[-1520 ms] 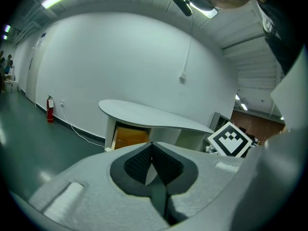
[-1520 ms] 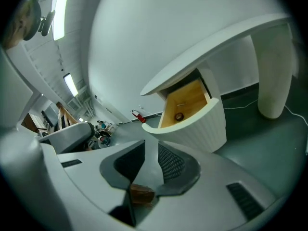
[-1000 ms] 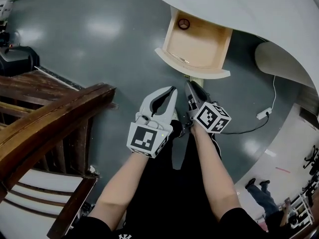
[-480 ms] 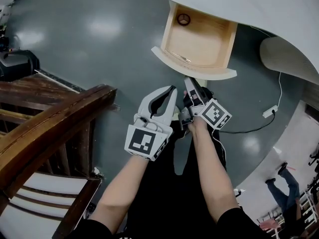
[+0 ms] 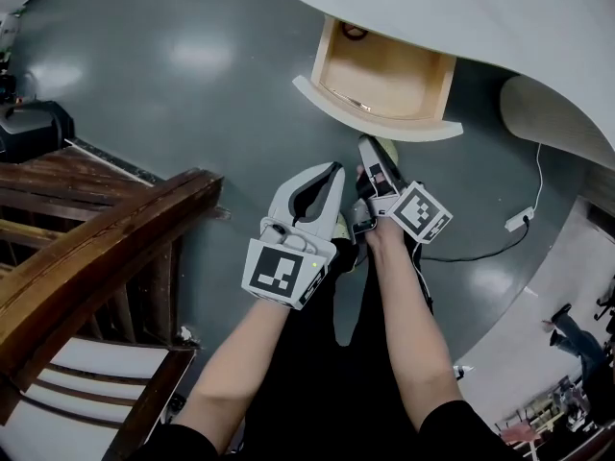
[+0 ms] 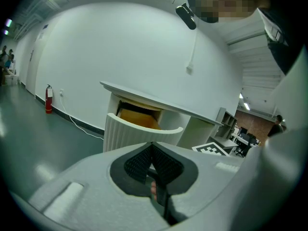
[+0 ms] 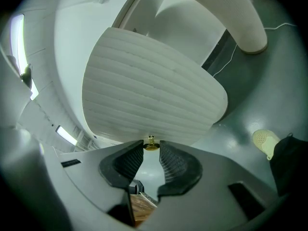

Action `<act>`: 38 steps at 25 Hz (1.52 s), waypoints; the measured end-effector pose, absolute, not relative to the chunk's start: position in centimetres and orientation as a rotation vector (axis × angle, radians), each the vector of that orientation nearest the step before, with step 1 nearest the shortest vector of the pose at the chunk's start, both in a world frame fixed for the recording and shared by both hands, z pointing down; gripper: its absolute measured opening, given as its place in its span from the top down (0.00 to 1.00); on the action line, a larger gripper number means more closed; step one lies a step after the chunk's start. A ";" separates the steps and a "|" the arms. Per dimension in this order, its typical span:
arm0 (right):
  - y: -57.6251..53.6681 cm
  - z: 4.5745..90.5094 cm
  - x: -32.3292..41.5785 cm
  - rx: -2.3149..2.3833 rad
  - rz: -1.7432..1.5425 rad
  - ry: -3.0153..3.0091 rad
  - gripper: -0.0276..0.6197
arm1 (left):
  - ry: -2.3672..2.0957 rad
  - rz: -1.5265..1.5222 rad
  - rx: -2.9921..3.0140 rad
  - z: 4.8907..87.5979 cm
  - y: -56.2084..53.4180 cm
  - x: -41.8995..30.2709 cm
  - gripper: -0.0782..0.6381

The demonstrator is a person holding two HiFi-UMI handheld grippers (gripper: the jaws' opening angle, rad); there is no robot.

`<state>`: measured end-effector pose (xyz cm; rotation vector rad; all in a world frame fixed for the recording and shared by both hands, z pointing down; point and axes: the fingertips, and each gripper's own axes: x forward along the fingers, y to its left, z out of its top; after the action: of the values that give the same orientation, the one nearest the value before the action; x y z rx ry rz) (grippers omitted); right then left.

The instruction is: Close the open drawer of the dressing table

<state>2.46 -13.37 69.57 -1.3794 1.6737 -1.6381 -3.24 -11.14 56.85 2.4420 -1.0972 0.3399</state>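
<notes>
Glossy grey floor (image 5: 192, 84) spreads under a white counter (image 5: 480, 8), the dressing table. Its drawer (image 5: 384, 75) stands pulled out just ahead of both tongs, with pale wood inside and its ribbed white front facing them. The right tongs (image 7: 151, 150) are released and closing. The drawer's brass knob (image 7: 151, 142) sits at the mouth of their gap, not pinched. The left tongs (image 6: 152, 146), just beside the right pair and a little further back from the drawer, are clenched on nothing. Dark wooden furniture (image 5: 106, 229) stands off to their left.
</notes>
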 end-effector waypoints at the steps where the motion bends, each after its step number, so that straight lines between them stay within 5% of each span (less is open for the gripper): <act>1: -14.0 69.5 2.8 -1.379 -1.636 1.674 0.78 | -1.101 0.336 2.444 56.8 -11.6 -3.0 0.88; 38: -30.5 68.8 9.6 -1.297 -1.455 1.644 0.78 | -1.180 0.239 2.468 59.0 -24.2 -0.2 0.88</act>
<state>9.64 -30.46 68.84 -1.2971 1.6444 -1.4545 -0.19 -24.17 58.96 2.4678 -1.1797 0.2393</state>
